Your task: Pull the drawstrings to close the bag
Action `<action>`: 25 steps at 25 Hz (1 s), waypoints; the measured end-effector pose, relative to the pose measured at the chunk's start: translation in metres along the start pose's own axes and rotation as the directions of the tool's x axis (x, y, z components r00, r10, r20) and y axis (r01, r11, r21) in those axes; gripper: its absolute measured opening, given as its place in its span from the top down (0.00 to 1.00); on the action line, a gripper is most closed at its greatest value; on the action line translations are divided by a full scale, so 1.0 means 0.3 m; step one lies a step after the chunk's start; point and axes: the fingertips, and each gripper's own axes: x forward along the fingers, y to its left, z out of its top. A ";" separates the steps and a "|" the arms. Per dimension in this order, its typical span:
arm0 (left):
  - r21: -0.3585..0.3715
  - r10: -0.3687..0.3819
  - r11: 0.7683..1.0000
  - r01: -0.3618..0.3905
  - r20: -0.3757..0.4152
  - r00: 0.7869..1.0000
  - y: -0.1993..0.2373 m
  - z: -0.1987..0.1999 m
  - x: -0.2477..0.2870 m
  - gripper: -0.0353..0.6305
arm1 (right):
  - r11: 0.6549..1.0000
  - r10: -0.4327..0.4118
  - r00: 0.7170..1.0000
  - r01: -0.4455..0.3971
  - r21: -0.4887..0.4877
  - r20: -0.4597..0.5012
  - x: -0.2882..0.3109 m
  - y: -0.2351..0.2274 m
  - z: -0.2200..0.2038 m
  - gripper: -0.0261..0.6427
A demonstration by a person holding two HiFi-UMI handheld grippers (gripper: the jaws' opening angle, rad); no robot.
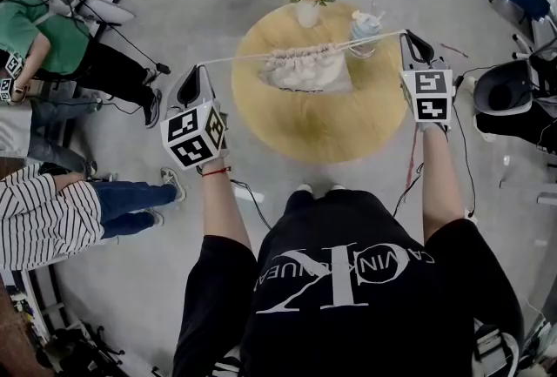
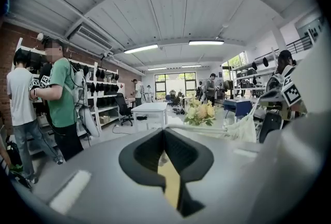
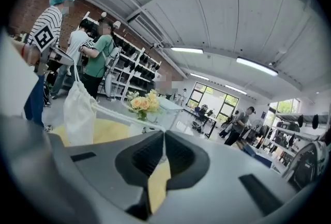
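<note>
Left claw point(image 1: 197, 70), right claw point(image 1: 406, 37): both closed, each pinching one end of drawstrings point(image 1: 252, 58). I hold claws far apart for tension. Bag point(image 1: 309, 70) hangs between, above round surface point(image 1: 331, 136), mouth gathered; nearly closed, I judge.

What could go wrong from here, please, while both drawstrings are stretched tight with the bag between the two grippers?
1. Each drawstring is thin and taut. It might slip out of the shut left gripper or right gripper, so that the bag jerks sideways.
2. The bag is close to the vase and the cup on the table. A swing could topple either.
</note>
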 end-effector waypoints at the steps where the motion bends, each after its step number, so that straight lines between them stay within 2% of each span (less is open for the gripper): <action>1: -0.002 -0.001 1.000 0.001 0.013 1.000 -0.004 0.012 0.001 0.93 | 1.000 0.003 1.000 -0.004 0.008 0.015 -0.002 0.003 0.015 0.93; 7: -0.009 -0.030 0.999 0.031 0.093 0.995 -0.041 0.103 0.010 0.92 | 0.995 0.018 0.994 -0.029 0.095 0.112 -0.007 0.009 0.130 0.93; 14: -0.017 -0.061 0.998 0.065 0.188 0.980 -0.109 0.209 0.009 0.92 | 0.980 0.038 0.973 -0.081 0.180 0.229 -0.033 0.022 0.257 0.93; 25: 0.005 -0.106 0.994 0.109 0.273 0.956 -0.202 0.323 0.005 0.92 | 0.969 0.043 0.945 -0.119 0.218 0.325 -0.068 0.010 0.349 0.93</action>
